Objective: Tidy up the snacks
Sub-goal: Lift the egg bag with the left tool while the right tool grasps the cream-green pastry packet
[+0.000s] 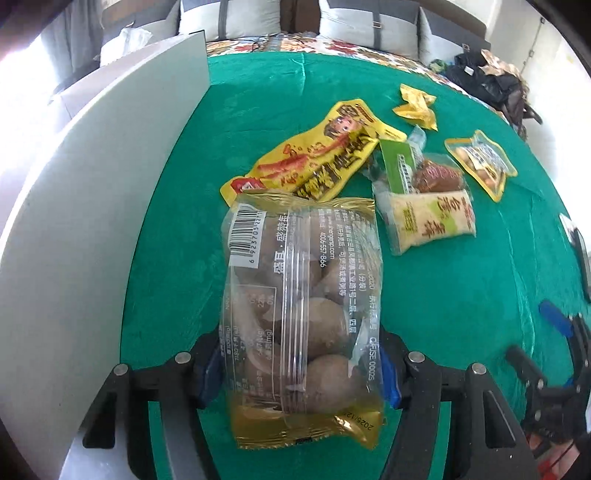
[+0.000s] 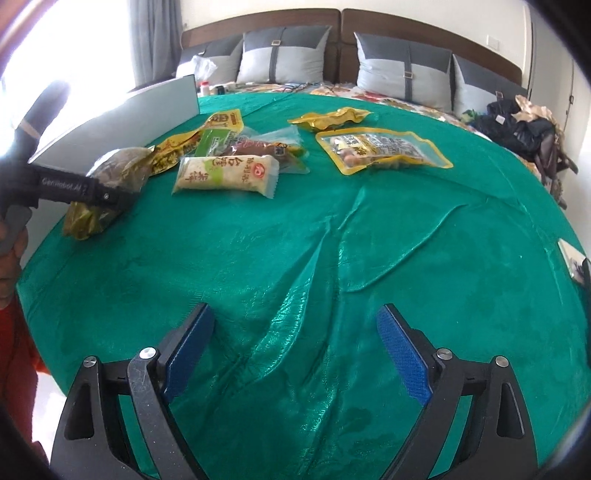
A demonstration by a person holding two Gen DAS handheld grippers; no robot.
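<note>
Clear plastic pouch with gold foil ends (image 1: 299, 317), brown egg-shaped pieces visible inside, barcode label at its upper left. It sits between the blue pads of the left gripper (image 1: 297, 373), jaws pinching it from both sides near its lower end. From the right wrist view the same pouch (image 2: 110, 177) hangs at the left edge of the scene, held above the green cloth (image 2: 295, 258), close to the grey-white upright panel (image 2: 122, 114).

Just beyond the pouch in the left wrist view: a long yellow snack packet with a cartoon face and red lettering (image 1: 314, 158), lying flat on the cloth. To its right, touching or overlapping, a small clear pack with a green label and a dark red-brown item (image 1: 417, 166), and in front of that a pale cream wrapper with green characters (image 1: 432, 221). Further right, apart from this cluster, a yellow-edged pouch with a clear window showing round tan pieces (image 1: 480, 162). Behind it, a crumpled yellow wrapper (image 1: 415, 107).

Right gripper (image 2: 295, 350) hovers low over bare green cloth at the near side, well apart from all the snacks; jaws spread wide, nothing between the blue pads (image 2: 404, 354).

Cloth is wrinkled, with folds running through the middle. Grey pillows (image 2: 284, 55) and a brown headboard (image 2: 424, 33) stand behind. Dark bundle of clothing (image 2: 517, 125) at the far right.
</note>
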